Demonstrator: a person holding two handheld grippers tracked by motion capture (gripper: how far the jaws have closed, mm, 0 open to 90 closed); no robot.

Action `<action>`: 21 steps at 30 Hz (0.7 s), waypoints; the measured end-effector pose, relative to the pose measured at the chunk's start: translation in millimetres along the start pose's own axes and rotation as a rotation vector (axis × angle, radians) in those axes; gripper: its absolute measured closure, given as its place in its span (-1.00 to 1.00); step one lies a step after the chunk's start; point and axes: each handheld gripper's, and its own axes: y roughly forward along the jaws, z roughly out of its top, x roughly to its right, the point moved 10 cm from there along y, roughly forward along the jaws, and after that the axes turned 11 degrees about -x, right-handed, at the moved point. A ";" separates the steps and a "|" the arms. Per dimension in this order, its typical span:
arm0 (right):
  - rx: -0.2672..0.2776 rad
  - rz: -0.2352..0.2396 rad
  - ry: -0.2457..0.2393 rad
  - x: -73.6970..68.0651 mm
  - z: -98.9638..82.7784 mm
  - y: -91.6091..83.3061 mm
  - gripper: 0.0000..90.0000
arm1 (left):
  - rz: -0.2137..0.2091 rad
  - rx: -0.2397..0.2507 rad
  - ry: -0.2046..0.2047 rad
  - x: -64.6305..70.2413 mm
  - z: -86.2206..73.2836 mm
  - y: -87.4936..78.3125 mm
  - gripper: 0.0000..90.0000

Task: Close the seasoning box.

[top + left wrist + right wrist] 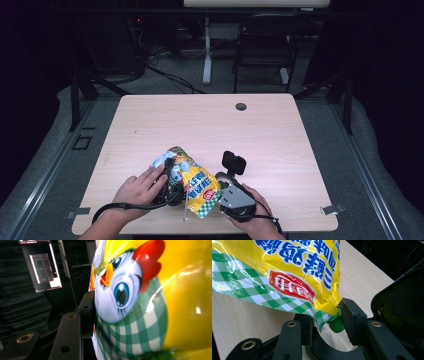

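A yellow pouch (196, 184) with green checks, blue lettering and a cartoon chicken is held just above the wooden table (210, 125) near its front edge. My left gripper (171, 172) is shut on the pouch's chicken end; in the left gripper view one black pad (87, 312) presses into the pouch (140, 302) and the other jaw is hidden behind it. My right gripper (220, 186) holds the opposite corner. There its jaws (327, 323) close on the green cap (335, 323) and the pouch corner (287, 272).
A black box-like part (234, 162) stands beside the right gripper. A thin grey rod (186, 205) lies near the front edge under the pouch. The table has a cable hole (241, 106) at the back. A chair (265, 45) stands beyond.
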 end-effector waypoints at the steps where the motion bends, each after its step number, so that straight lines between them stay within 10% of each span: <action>1: 0.000 0.000 0.000 0.0 0.0 0.0 0.40 | 0.000 0.000 0.000 0.0 0.0 0.0 0.28; 21: 0.003 -0.007 -0.004 -0.4 -0.3 -0.6 0.40 | 0.056 -0.005 0.035 -6.5 0.9 -4.6 0.28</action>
